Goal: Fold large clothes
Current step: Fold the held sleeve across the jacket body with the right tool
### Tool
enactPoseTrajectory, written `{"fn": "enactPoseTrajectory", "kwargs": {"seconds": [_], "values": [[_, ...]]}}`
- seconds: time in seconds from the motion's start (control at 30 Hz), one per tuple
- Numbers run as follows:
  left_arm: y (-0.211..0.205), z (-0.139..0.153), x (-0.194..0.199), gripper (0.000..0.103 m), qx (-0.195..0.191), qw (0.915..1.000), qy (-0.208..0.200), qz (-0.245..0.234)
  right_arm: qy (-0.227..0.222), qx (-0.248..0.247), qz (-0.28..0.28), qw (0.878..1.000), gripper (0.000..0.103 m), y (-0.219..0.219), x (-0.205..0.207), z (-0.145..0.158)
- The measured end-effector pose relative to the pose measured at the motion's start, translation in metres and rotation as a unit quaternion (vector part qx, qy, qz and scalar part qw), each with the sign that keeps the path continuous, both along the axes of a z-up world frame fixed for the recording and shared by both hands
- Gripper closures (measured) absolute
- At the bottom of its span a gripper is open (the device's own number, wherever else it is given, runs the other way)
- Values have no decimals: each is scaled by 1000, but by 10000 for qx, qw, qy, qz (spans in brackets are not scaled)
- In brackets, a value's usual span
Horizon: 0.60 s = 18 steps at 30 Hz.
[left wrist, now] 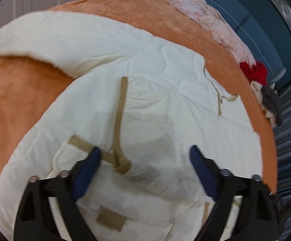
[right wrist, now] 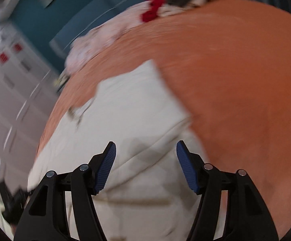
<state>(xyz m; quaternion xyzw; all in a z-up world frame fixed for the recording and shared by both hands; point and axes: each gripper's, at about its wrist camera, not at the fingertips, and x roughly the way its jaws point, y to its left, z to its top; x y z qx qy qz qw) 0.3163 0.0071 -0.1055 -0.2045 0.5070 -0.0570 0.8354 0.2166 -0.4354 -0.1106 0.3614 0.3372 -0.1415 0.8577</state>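
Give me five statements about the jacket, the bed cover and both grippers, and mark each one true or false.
1. The cream quilted jacket lies spread on an orange cover. True.
2. The left gripper is clamped on a tan strap. False: its fingers stand apart over the jacket, and nothing is pinched between them.
3. The right gripper is open above the jacket. True.
4. A red garment sits in the pile at the far edge of the cover. True.
5. The jacket's trim is bright blue. False: the straps and patches are tan; only the gripper pads are blue.
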Motion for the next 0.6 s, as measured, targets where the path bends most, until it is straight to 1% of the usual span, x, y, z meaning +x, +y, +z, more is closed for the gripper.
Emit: {"fn": "enactPoseTrajectory", "kwargs": {"seconds": [0.03, 0.07, 0.1, 0.13, 0.17, 0.2, 0.23, 0.27, 0.3, 0.37, 0.43, 0.47, 0.53, 0.57, 0.6], "values": [[-5, -2, 3, 41, 116, 9999, 17, -80, 8, 61, 19, 10000, 54, -3, 6, -4], [-6, -4, 4, 44, 250, 9996, 40, -119, 47, 90, 53, 9999, 62, -5, 12, -8], [-10, -5, 5, 53, 461, 9988, 28, -157, 144, 63, 141, 9998, 82, -5, 22, -10], [-11, -7, 6, 58, 632, 9978, 8, -214, 152, -9, 193, 9997, 95, -2, 26, -9], [-14, -8, 7, 62, 849, 9959, -31, -296, 78, -135, 204, 9997, 96, -1, 26, -4], [-13, -9, 6, 69, 962, 9947, -69, -344, -75, -271, 209, 9994, 97, 0, 23, 4], [-12, -11, 3, 72, 1064, 9935, -107, -394, -243, -414, 215, 9986, 97, 6, 19, 12], [-12, -13, 2, 72, 1113, 9927, -132, -436, -273, -541, 202, 9980, 97, 8, 18, 15], [-12, -17, 1, 73, 1162, 9919, -175, -482, -185, -644, 207, 9975, 97, 9, 18, 13], [-12, -21, -3, 73, 1246, 9906, -275, -496, 377, -835, 324, 9953, 97, 11, 29, -11], [-15, -22, -5, 72, 1368, 9886, -381, -498, 523, -873, 377, 9941, 94, 10, 30, -18], [-16, -24, -7, 72, 1454, 9870, -459, -504, 550, -944, 318, 9935, 92, 11, 30, -14], [-19, -25, -7, 70, 1480, 9862, -572, -478, 600, -1127, 158, 9917, 89, 15, 29, 0], [-17, -26, -9, 70, 1459, 9861, -651, -461, 555, -1277, 18, 9903, 89, 20, 25, 12], [-18, -26, -9, 70, 1446, 9860, -698, -453, 405, -1498, -96, 9878, 89, 29, 21, 27]]}}
